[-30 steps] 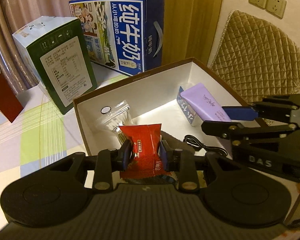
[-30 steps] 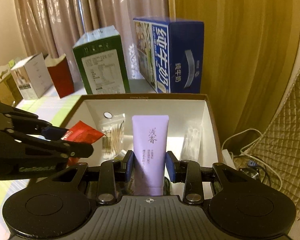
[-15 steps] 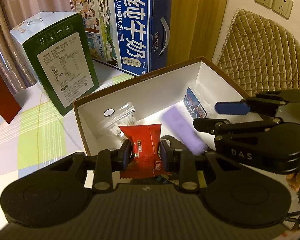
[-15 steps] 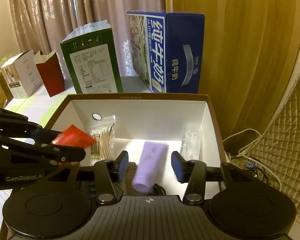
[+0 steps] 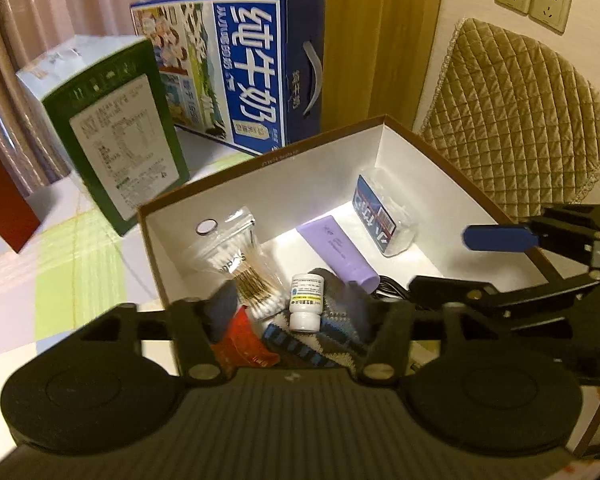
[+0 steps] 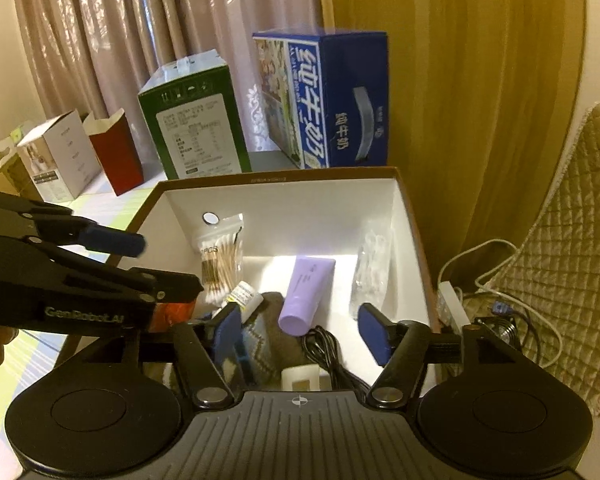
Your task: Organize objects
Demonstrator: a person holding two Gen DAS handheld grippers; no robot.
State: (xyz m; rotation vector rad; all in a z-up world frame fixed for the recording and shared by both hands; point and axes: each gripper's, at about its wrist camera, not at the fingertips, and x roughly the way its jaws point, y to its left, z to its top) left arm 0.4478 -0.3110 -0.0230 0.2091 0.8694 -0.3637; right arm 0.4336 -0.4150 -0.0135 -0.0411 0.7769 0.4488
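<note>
Cardboard, white inside and brown at the rim, forms the open box (image 6: 284,204) on the checked table (image 5: 72,264); it already holds the lilac tube (image 6: 306,292), a knitted cloth (image 5: 328,332), a bag of cotton swabs (image 5: 240,256), a red packet (image 5: 244,340) and a small white bottle (image 5: 306,302). Both grippers are releasing. The left gripper (image 5: 300,320) has fingers opening, the crinkly packet lying low between them, seemingly unpressed. The right gripper (image 6: 300,332) also has fingers opening, with the smooth soft tube lying free ahead. Judged best practice: spread fully, then lift straight up, clear of the box walls and the loose black cable (image 6: 328,352).
</note>
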